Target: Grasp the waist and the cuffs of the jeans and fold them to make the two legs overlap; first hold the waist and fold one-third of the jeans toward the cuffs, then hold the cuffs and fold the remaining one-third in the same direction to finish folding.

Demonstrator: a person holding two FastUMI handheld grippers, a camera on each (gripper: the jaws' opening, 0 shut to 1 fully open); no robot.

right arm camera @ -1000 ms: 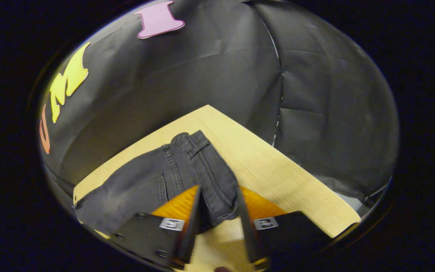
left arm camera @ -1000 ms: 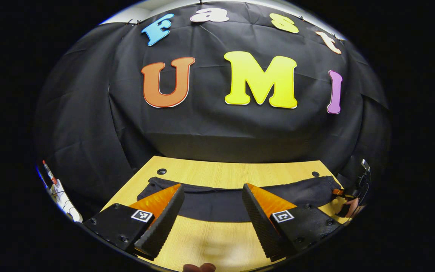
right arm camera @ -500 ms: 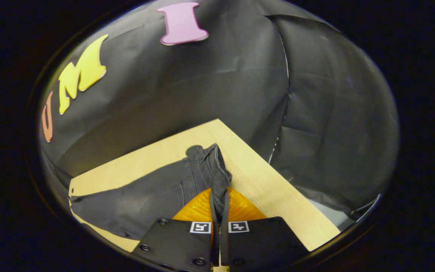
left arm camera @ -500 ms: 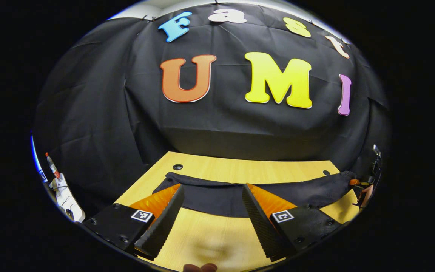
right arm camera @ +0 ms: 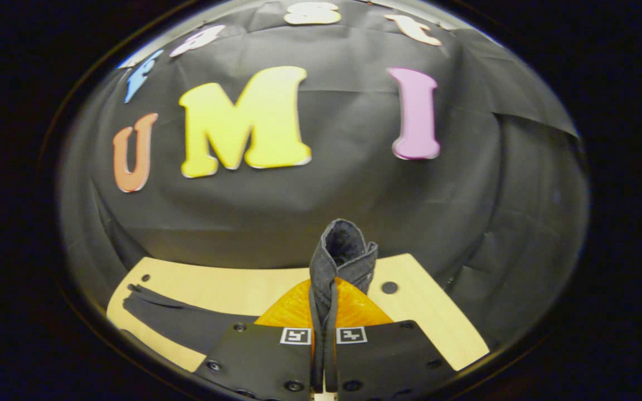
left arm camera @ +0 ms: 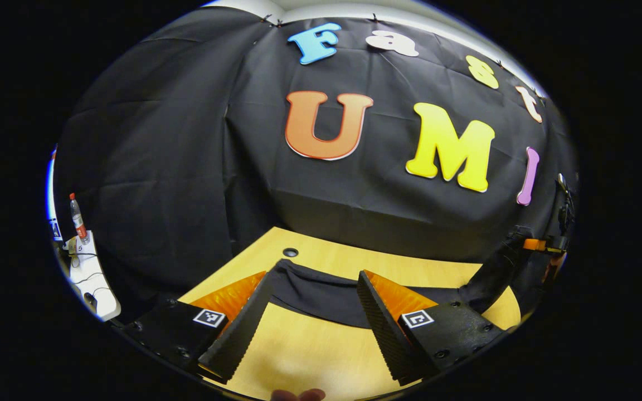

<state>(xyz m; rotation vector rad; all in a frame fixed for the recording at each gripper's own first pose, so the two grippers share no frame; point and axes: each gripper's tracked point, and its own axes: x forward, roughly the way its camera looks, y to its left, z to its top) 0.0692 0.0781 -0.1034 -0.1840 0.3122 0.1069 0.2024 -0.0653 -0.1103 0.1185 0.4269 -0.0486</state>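
Dark jeans (left arm camera: 321, 295) lie across the wooden table (left arm camera: 310, 351), cuff end near a round hole. My left gripper (left arm camera: 314, 278) is open just above the table's near side, its fingers spread in front of the cuff end and touching nothing. At the far right the jeans' waist end (left arm camera: 494, 273) rises off the table, pulled up by the right gripper (left arm camera: 544, 245). In the right gripper view, the right gripper (right arm camera: 324, 287) is shut on the waist (right arm camera: 342, 248), which sticks up between the fingers. The legs (right arm camera: 176, 317) trail left across the table (right arm camera: 232, 289).
Black cloth walls close in the table's back and sides. A cable hole (left arm camera: 290, 252) lies beside the cuff end, another hole (right arm camera: 389, 287) by the waist end. A bottle (left arm camera: 77, 211) stands on a white unit (left arm camera: 91, 275) off the table's left.
The right gripper shut on the waist and raised it off the table, turning toward the back wall. The left gripper stayed open and shifted toward the cuff end.
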